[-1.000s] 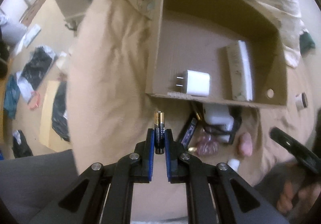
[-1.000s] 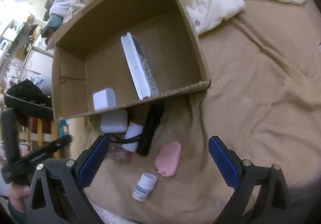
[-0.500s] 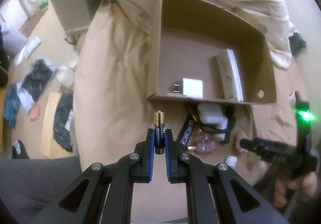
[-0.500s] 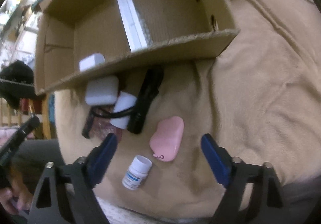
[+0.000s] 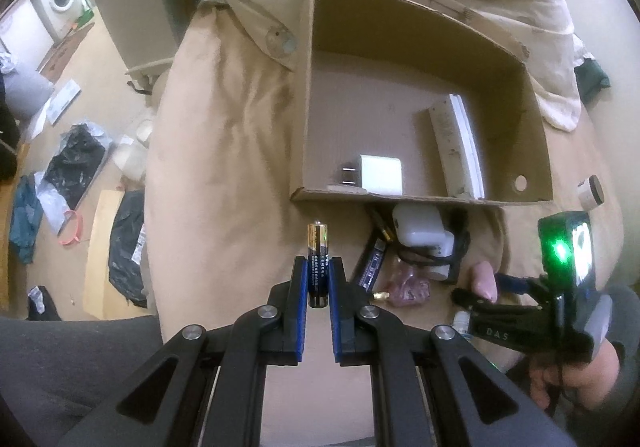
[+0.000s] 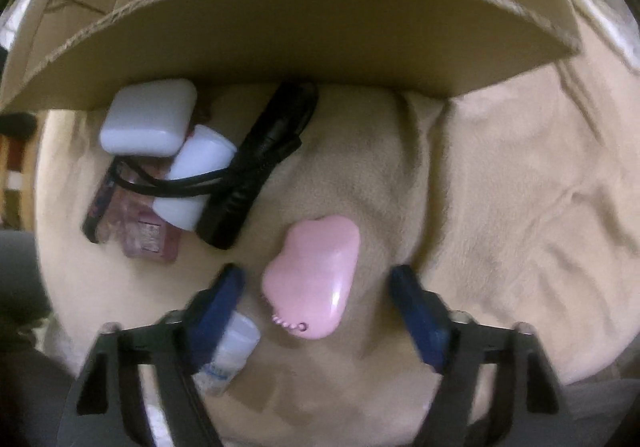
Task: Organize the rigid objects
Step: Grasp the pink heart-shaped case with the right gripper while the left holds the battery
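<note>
Dim, soft indoor light; heavy fisheye bend w/ dark corners. Right view motion-blurred, glare on pink case (image 6: 316, 279). Left view sharper.

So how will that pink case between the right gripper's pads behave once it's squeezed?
The pink case looks like hard, glossy plastic, so it will probably stay stiff but may be slippery. Its rounded, lobed outline could let it twist. The right gripper has just been closing around it without touching yet. The small white bottle beside one pad may get nudged and roll.

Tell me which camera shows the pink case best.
The right wrist view: the pink case lies whole and close between the right tool's open fingers. The left wrist view shows only its end, behind that tool.
</note>
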Demonstrator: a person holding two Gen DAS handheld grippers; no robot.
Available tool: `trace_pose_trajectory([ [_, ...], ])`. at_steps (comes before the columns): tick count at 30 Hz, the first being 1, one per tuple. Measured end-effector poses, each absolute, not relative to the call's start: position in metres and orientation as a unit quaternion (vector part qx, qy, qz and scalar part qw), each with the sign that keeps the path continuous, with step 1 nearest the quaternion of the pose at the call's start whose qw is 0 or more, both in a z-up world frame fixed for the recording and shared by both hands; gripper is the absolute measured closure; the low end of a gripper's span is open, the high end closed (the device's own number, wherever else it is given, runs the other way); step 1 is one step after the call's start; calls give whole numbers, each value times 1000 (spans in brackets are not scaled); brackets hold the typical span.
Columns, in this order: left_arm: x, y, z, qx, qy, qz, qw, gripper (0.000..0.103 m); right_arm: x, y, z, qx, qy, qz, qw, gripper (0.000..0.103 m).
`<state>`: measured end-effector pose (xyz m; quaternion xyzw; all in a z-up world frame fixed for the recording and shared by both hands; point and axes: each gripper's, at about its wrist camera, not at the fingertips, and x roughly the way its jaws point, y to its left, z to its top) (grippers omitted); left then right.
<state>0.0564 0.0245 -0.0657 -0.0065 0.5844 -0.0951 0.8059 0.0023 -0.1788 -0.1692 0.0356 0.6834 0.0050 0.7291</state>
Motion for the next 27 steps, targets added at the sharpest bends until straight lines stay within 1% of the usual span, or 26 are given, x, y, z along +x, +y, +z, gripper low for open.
trace_pose_trajectory([
  [1, 57, 25, -66, -6, 585, -92, 806, 94, 2, -177, -167, 31, 679, 6, 733, 51],
  [2, 57, 26, -67, -4, 585, -90, 806, 94, 1, -177, -165, 31, 676, 5, 736, 62],
  [17, 50, 24, -72, 35, 579, -69, 812, 94, -25, -169, -128, 39, 616, -7, 786, 64],
  [27, 48, 27, -66, 26, 572, -69, 817, 94, -56, -203, -69, 87, 546, 6, 833, 64],
])
